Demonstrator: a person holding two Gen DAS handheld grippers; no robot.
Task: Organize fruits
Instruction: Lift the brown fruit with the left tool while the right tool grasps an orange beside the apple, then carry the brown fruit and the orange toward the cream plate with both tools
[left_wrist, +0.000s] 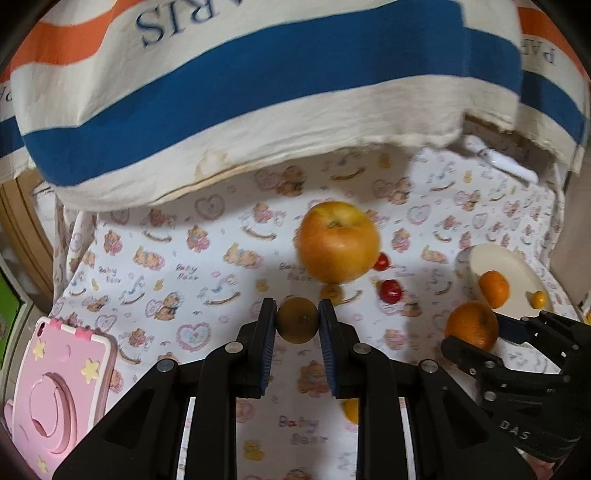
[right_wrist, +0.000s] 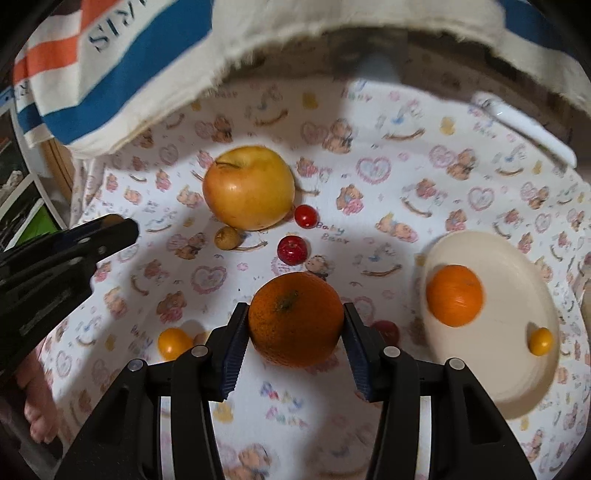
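My left gripper (left_wrist: 297, 320) is shut on a small brown round fruit (left_wrist: 297, 320), held above the printed cloth. My right gripper (right_wrist: 295, 325) is shut on a large orange (right_wrist: 295, 317); the orange also shows in the left wrist view (left_wrist: 472, 325). A cream plate (right_wrist: 517, 369) at the right holds a smaller orange (right_wrist: 454, 295) and a small yellow fruit (right_wrist: 540, 341). On the cloth lie a big yellow-orange apple (right_wrist: 248, 187), a second small brown fruit (right_wrist: 227, 238), two red cherry tomatoes (right_wrist: 306, 216) (right_wrist: 291, 249) and a yellow tomato (right_wrist: 173, 343).
A striped cream, blue and orange fabric (left_wrist: 258, 92) hangs over the far side. A pink tablet case (left_wrist: 55, 398) lies at the left. A white object (right_wrist: 524, 125) lies at the far right. A bare foot (right_wrist: 38, 398) shows at the left edge.
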